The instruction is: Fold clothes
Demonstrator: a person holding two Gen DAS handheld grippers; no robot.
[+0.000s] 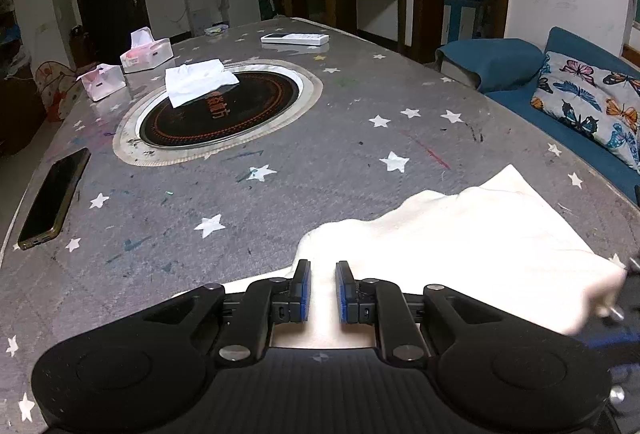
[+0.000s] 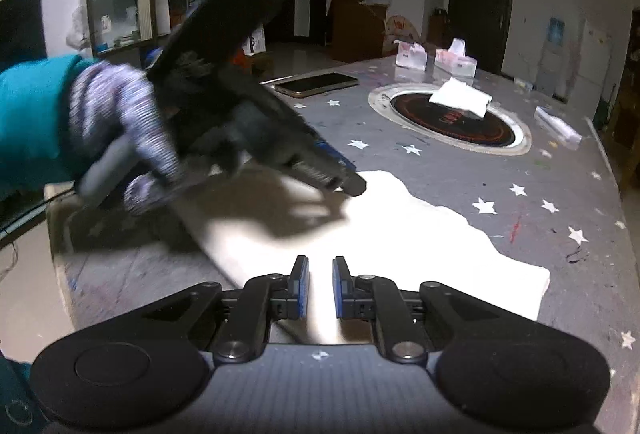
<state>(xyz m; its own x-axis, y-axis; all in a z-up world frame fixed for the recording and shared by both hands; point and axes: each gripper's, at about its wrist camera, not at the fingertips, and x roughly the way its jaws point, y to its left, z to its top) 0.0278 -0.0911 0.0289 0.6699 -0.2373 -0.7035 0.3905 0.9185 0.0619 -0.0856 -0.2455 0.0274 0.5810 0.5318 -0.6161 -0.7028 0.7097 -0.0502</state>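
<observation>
A: On the near edge of the tabletop point(image 1: 320, 162) lies the cloth point(image 2: 400, 234), white, partly folded.
B: Handling?
A: Judged light, limp, easily bunched; take it at corners or hems. Left hand-held gripper point(image 1: 322, 268) and right hand-held gripper point(image 2: 321, 264) both narrow, gripping nothing, poised over cloth.

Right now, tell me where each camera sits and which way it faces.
Left wrist: rides the left hand-held gripper, looking across the table toward the fridge; only its own fingers show.
Right wrist: rides the right hand-held gripper, looking leftward across the table; the gloved left hand and its gripper show.
Shared: white cloth, phone, tissue boxes.
</observation>
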